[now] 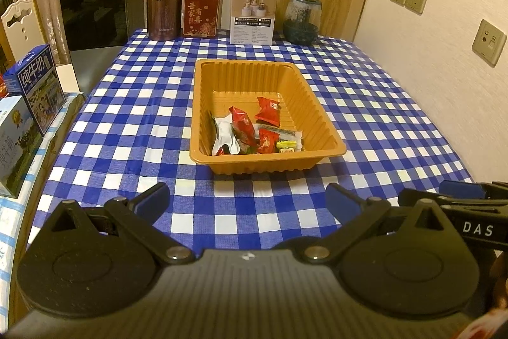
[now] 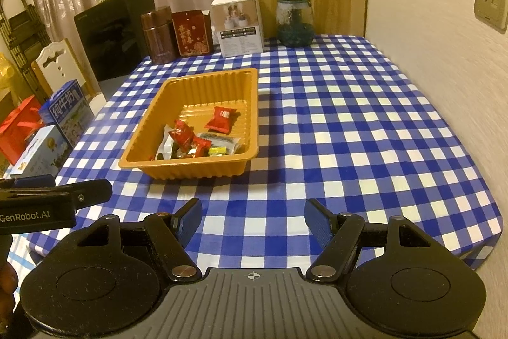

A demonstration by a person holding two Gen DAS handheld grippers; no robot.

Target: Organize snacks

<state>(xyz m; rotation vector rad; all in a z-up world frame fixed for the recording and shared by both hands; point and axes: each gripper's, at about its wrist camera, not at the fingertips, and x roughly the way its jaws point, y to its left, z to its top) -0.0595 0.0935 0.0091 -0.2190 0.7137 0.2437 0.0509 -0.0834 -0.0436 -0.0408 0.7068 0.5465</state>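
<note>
A blue-and-white checked cloth covers the desk [image 1: 133, 123], which stands in a corner with a pale wall and sockets at three o'clock and curtains behind at eleven. Along the far edge, at twelve o'clock, sit a brown canister [image 1: 164, 9], a red box [image 1: 201, 12], a white box [image 1: 253, 13] and a glass jar [image 1: 303, 19]; milk cartons [image 1: 39, 86] stand off the desk at nine o'clock. In the middle of the cloth lies an orange plastic tray [image 1: 320, 104], and the snacks [image 1: 254, 129] are already gathered in its near end: several red wrapped sweets, a white wrapper, a small yellow one and a clear packet, some overlapping. They look light and crinkly, with slick film wrappers likely to slide or squash under a hard pinch; the twisted or sealed ends seem the safest places to take hold. The red sweet [image 1: 268, 111] lying apart toward one o'clock of the pile looks easiest to pick cleanly. The tray itself seems thin, ribbed and flexible, best taken by its rolled rim, and may skid on the cloth if nudged. The left hand-held gripper [image 1: 247, 199] hovers over the near edge at six o'clock, jaws released and empty; the right hand-held gripper [image 2: 253, 220] hangs beside it, likewise spread with nothing between its pads.
</note>
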